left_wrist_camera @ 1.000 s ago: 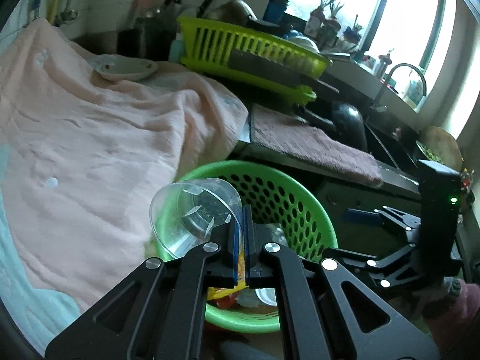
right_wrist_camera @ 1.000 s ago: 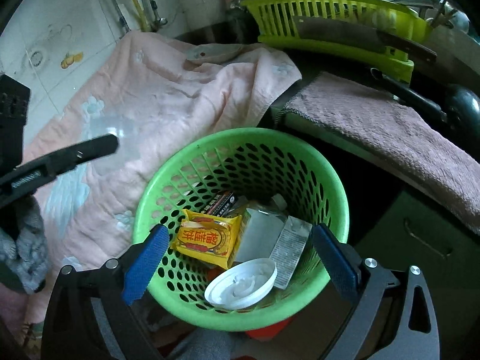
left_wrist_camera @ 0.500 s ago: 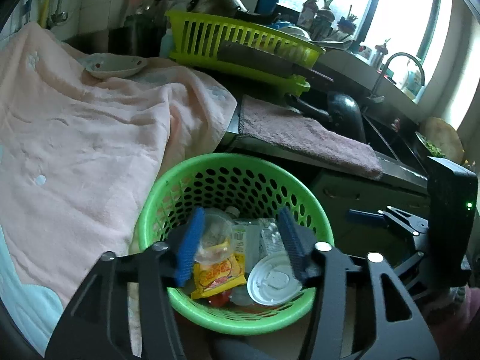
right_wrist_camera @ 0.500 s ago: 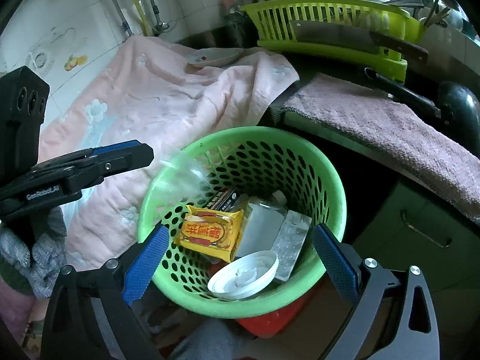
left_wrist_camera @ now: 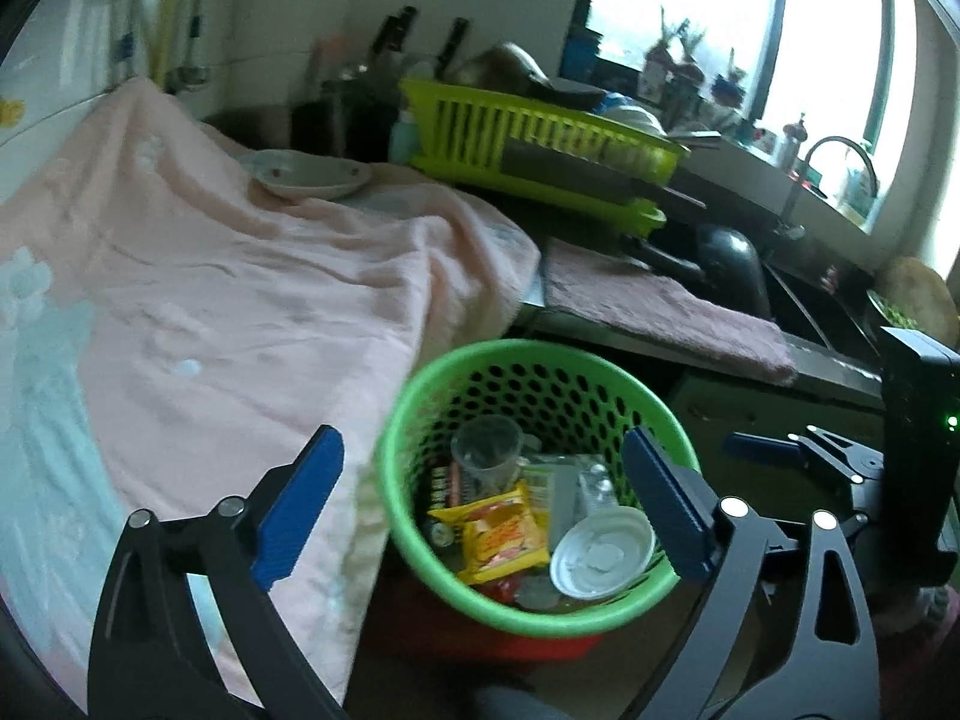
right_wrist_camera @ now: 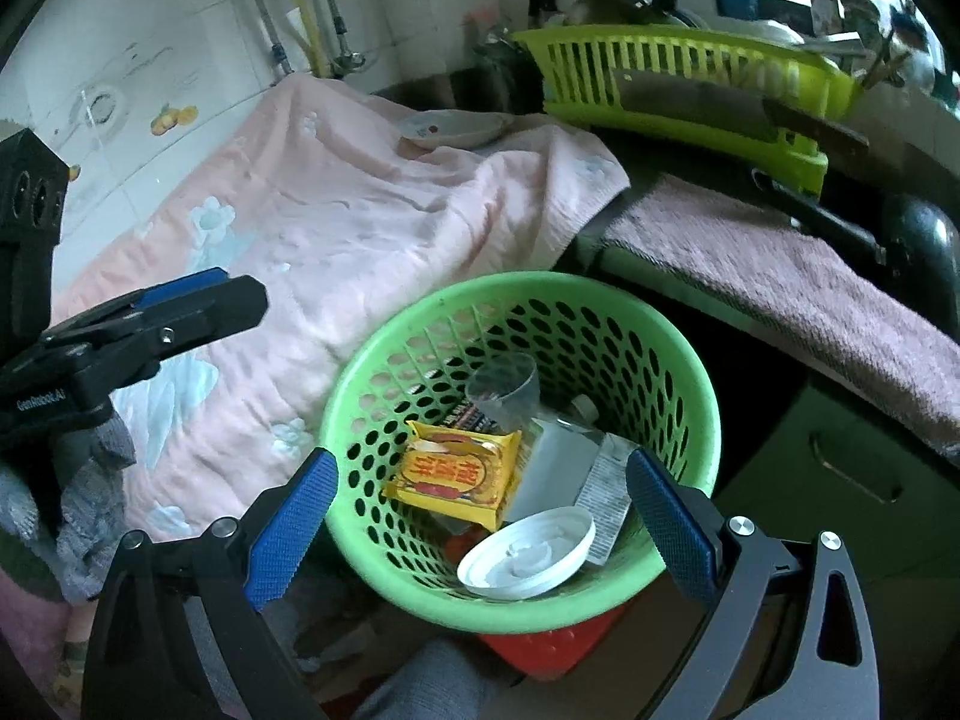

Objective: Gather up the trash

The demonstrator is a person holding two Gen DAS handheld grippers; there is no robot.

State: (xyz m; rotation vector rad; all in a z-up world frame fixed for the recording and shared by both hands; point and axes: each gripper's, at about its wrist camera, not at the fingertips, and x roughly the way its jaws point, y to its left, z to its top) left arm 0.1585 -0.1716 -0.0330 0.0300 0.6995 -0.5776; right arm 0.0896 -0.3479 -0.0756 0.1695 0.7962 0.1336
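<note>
Both grippers are angling downward over the green basket [left_wrist_camera: 414, 420]. Left gripper [left_wrist_camera: 480, 498]: jaws have just been opening, now standing wide, nothing between them. Right gripper [right_wrist_camera: 480, 528]: jaws spread, empty. Clear plastic cup [left_wrist_camera: 486, 450] is lying inside the basket among wrappers.

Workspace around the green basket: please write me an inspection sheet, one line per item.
Surface: pink blanket covers the counter; a small dish sits on it.
Job's things: green basket holds a clear plastic cup, a yellow snack packet, a white lid and other wrappers.
Clutter: yellow-green dish rack with a cleaver, mauve towel.
Tongs: left tongs have just been opening, now wide, nothing between them; right tongs open, empty.
Cables: nothing seen.
Surroundings: tiled wall with pipes, window, sink tap.
</note>
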